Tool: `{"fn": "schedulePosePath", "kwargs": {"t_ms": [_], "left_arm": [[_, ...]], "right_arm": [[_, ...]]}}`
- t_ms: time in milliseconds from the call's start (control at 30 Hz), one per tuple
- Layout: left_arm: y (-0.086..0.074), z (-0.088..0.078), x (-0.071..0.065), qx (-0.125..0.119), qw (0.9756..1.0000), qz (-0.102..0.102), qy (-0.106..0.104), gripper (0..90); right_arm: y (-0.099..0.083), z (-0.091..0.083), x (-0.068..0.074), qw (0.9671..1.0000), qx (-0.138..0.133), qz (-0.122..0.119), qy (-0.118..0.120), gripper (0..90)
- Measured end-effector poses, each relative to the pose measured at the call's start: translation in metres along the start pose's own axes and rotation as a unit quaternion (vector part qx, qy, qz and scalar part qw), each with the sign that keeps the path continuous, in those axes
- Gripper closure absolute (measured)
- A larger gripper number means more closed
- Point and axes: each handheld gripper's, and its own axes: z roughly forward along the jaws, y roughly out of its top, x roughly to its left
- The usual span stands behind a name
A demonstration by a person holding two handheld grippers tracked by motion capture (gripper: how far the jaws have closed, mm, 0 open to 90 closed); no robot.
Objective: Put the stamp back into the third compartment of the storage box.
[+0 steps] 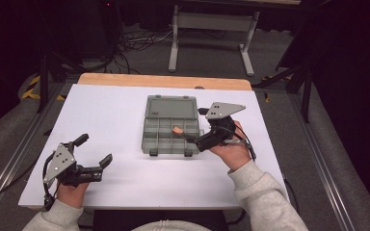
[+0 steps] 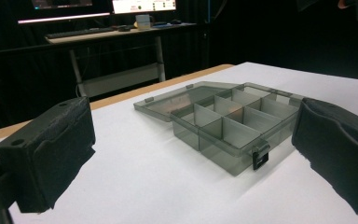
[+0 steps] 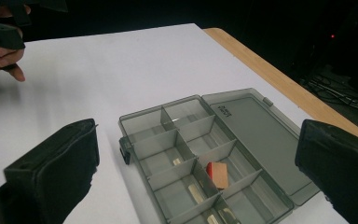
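Observation:
A grey see-through compartment box (image 1: 169,131) lies open mid-table, its lid flat on the far side. A small tan block with a red side (image 1: 177,130) leans in one right-hand compartment (image 3: 217,173). Small pale pieces (image 3: 196,192) lie in neighbouring compartments. My right gripper (image 1: 192,137) hovers at the box's right edge, open wide, with nothing between its jaws (image 3: 196,130). My left gripper (image 1: 95,150) rests near the table's front left, open and empty, and looks toward the box (image 2: 223,126) from a distance (image 2: 191,109).
The white table top (image 1: 111,110) has a wooden strip (image 1: 164,80) along its far edge. Beyond it stand a desk frame (image 1: 212,29) and floor cables. The box's black latches (image 1: 152,152) face the near side.

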Motion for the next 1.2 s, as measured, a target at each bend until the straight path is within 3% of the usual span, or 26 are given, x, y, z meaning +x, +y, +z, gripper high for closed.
{"fn": "schedulePosePath", "kwargs": {"t_ms": [600,1200], "left_arm": [[0.0,0.0,0.0,-0.001,1.0,-0.002,0.001,0.3],[0.0,0.0,-0.001,0.0,1.0,-0.001,0.0,0.3]], "right_arm": [[-0.041,-0.034,0.013,0.9977,-0.065,0.01,-0.018,0.4],[-0.092,-0.042,0.022,0.992,-0.112,0.043,-0.037,0.7]]}}
